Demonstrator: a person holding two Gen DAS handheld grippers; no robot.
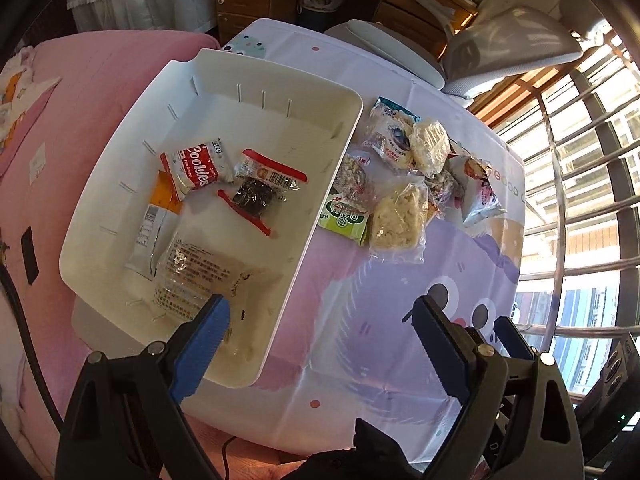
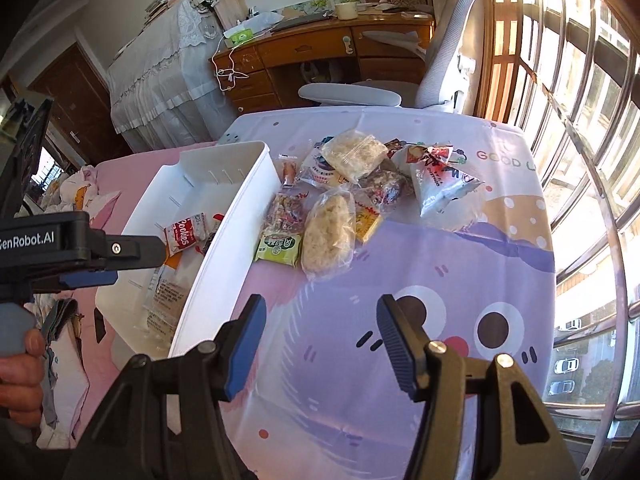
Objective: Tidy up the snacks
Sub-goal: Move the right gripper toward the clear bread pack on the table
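On the worktop (image 2: 400,400), covered by a cartoon-print cloth, a white bin (image 1: 256,80) stands at the left side, beside a pink bed (image 1: 92,92).

Bin contents:
- A red-and-white cookie pack (image 1: 198,168) lies near the middle of the floor.
- A clear pouch with red edges (image 1: 260,188), holding something dark, lies just beside the cookie pack.
- An orange-and-white stick pack (image 1: 156,220) lies along the left wall.
- A clear printed bag (image 1: 192,280) lies at the near end.

Outside the bin, a pile of snacks (image 1: 404,172) rests on the cloth, just beside the bin's right wall. It includes a green pack (image 2: 278,249), two clear bags of pale pieces (image 2: 330,232) and a blue-and-white pouch (image 2: 440,188).

Left tool (image 1: 320,320): jaws stand wide apart and hold nothing. One blue pad (image 1: 204,344) hangs over the near end of the bin; the other sits over the bare cloth.

Right tool (image 2: 320,332): jaws stand roughly half apart and empty, over the cloth just short of the pile.

View differences:
- Left wrist view looks straight down into the bin and shows all four packs in full.
- Right wrist view sees the bin from the side; its near wall hides most of the contents.
- Right wrist view alone shows the left tool's body and the hand (image 2: 20,364) gripping its handle, plus a desk (image 2: 320,48) and a chair (image 2: 440,68) beyond the worktop.
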